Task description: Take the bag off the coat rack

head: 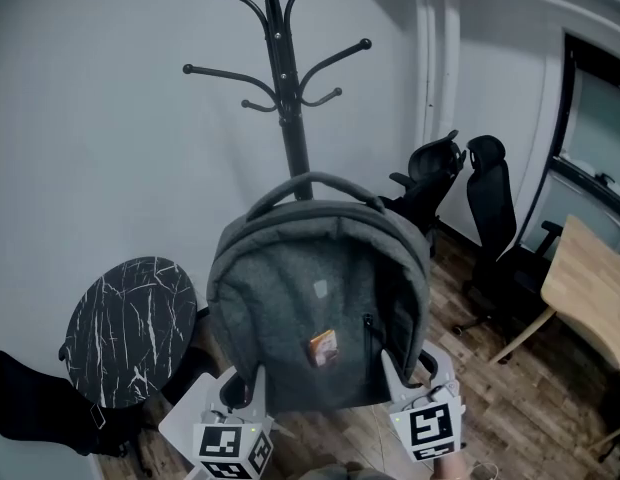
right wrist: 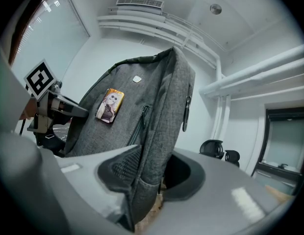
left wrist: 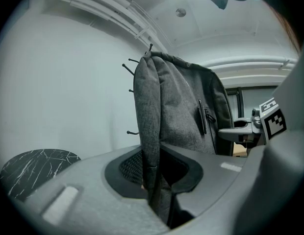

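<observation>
A grey backpack (head: 320, 298) hangs in the air in front of the black coat rack (head: 286, 88), clear of its hooks, its top handle arched just before the pole. A small picture tag (head: 324, 348) sits on its front. My left gripper (head: 252, 393) is shut on the bag's lower left edge (left wrist: 148, 146). My right gripper (head: 398, 373) is shut on the lower right edge (right wrist: 152, 160). In both gripper views the grey fabric is pinched between the jaws.
A round black marble side table (head: 130, 328) stands at the left near the wall. Two black office chairs (head: 460, 188) stand at the right by a window, with a wooden desk (head: 590, 288) at the far right. The floor is wood plank.
</observation>
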A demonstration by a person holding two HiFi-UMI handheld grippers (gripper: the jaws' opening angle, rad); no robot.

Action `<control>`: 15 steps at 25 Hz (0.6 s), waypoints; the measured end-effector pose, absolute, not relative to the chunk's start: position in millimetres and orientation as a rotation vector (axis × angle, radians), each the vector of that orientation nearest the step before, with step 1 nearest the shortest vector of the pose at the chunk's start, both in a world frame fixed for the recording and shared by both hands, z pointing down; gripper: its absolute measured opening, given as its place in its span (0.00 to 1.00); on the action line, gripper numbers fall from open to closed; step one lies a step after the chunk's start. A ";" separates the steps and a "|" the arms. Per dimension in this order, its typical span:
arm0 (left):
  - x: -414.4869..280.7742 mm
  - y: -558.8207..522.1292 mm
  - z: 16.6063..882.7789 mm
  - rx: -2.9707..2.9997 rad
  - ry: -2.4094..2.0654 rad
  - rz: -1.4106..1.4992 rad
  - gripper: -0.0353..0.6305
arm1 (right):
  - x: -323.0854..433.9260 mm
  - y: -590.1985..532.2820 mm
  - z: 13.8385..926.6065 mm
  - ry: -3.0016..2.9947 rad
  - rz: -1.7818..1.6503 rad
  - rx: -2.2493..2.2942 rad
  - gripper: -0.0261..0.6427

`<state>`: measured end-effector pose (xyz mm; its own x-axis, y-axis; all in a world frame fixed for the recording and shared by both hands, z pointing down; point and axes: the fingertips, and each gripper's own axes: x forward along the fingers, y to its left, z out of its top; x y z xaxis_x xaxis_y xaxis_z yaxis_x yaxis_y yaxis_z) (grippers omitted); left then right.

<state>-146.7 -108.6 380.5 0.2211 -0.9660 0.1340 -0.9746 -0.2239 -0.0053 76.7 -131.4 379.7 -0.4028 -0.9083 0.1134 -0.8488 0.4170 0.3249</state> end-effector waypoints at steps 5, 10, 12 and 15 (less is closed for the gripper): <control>-150.8 -116.7 380.6 2.382 -1.892 0.166 0.16 | 71.6 -138.3 383.9 -2.390 -0.303 1.530 0.23; -157.6 -126.2 380.6 2.402 -1.876 0.161 0.16 | 63.8 -147.3 384.3 -2.378 -0.298 1.538 0.23; -158.8 -128.8 380.7 2.409 -1.873 0.157 0.16 | 62.4 -149.8 383.7 -2.375 -0.304 1.545 0.23; -159.4 -131.6 380.4 2.429 -1.854 0.149 0.16 | 61.3 -152.8 382.9 -2.364 -0.314 1.560 0.23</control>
<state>-159.4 -131.6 380.4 0.2616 -0.9568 0.1271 -0.9648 -0.2630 0.0063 61.3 -152.8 382.9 -0.3711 -0.9207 0.1208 -0.8573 0.3897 0.3363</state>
